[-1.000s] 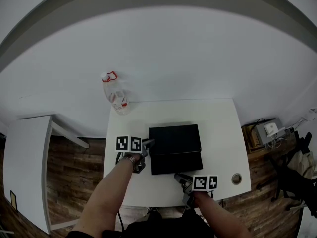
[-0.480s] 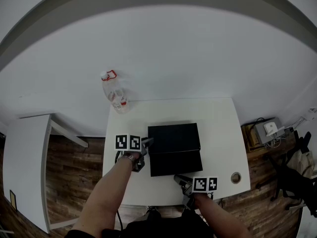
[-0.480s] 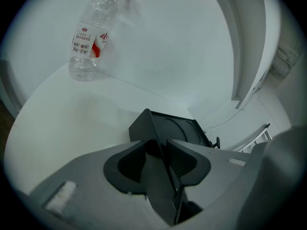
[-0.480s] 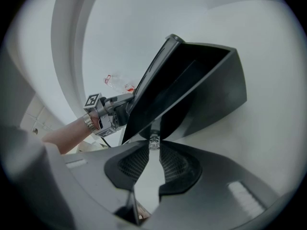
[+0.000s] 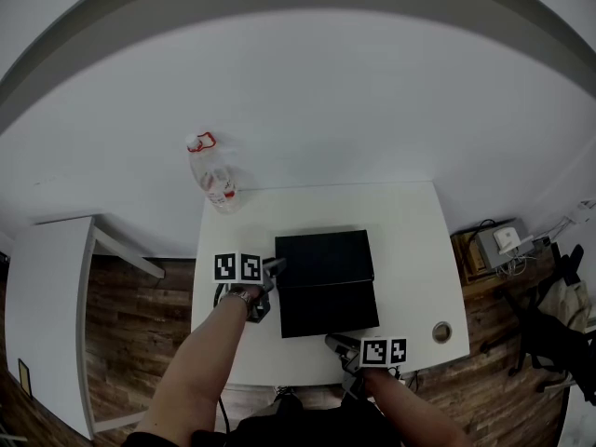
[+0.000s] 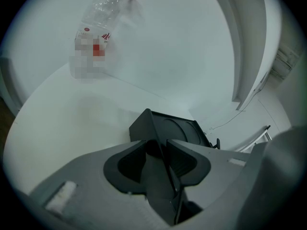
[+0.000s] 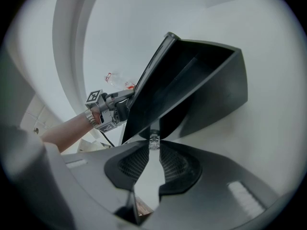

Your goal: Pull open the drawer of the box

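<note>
Left gripper point(image 6: 160, 143) jaws clamp box point(image 6: 184, 131) corner — right gripper point(image 7: 153, 148) jaws pinch drawer point(image 7: 201, 75) knob point(image 7: 153, 141), half-hidden.

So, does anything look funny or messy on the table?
Nothing spilled or broken. Only the clear bottle at the table's far left corner looks odd: it stands right by the edge, and its red cap seems to hang loose.

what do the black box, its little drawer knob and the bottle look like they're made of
The box is matte black, with flat sharp-edged panels and a dull sheen: probably rigid card or plastic, I cannot tell which.
The knob is small and glinting, see-through or silvery: maybe clear plastic, glass or metal.
The bottle looks like thin clear plastic, with a see-through, slightly crumpled wall.
</note>
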The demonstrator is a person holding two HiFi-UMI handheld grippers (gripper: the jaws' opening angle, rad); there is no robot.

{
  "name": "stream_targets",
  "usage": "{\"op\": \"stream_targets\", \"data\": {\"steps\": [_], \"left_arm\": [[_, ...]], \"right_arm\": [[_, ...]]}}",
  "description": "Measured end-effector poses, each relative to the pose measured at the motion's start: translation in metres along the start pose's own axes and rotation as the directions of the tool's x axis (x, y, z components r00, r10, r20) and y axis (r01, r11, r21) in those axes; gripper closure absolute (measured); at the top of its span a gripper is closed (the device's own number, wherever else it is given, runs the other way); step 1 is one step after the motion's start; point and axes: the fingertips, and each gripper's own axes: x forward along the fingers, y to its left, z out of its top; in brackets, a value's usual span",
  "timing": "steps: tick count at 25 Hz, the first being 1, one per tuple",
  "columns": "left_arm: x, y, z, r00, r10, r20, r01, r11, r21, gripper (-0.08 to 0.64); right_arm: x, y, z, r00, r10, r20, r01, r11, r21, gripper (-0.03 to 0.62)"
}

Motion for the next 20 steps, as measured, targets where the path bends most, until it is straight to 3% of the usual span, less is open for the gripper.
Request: {"op": "stream_targets", "data": {"steps": [20], "left_arm": [[0.001, -0.002, -0.002, 1.0, -0.005, 0.025, 0.006, 0.999, -0.031, 0.414]], "right_arm": [[0.008, -0.002, -0.012, 1.0, -0.002, -0.013, 0.002, 1.0, 0.006, 0.523]]}}
